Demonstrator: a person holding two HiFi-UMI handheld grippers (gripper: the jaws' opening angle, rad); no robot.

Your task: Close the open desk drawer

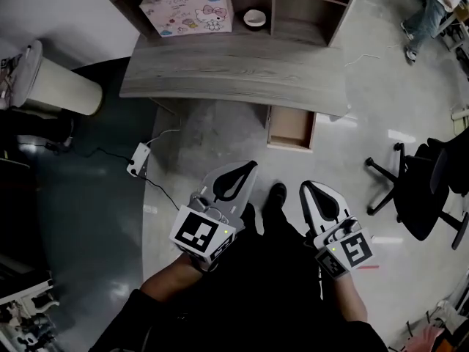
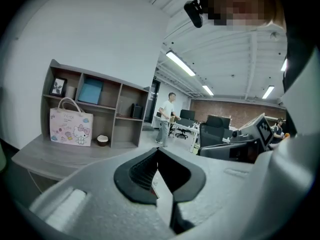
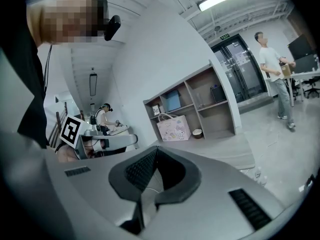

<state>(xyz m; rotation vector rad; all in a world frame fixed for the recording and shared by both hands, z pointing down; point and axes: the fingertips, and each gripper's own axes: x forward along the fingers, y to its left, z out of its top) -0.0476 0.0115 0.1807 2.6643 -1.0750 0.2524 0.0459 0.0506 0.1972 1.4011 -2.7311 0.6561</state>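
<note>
The open drawer point(image 1: 290, 127) is a pale wooden box sticking out from under the front edge of the grey wood desk point(image 1: 220, 72), right of its middle. Both grippers hang over the floor in front of the desk, short of the drawer and not touching it. My left gripper point(image 1: 251, 166) is shut with nothing in it, its tips a little left of the drawer front. My right gripper point(image 1: 304, 186) is also shut and empty, just below the drawer. In the gripper views the closed tips of the left gripper point(image 2: 158, 151) and the right gripper point(image 3: 156, 150) point towards the desk; the drawer is hidden there.
A shelf unit on the desk holds a pink bag point(image 1: 187, 7) and a small bowl point(image 1: 254, 17). A power strip point(image 1: 138, 160) with its cable lies on the floor at left. A black office chair point(image 1: 429, 189) stands at right, a white bin point(image 1: 58, 83) at far left. A person point(image 1: 432, 6) stands far right.
</note>
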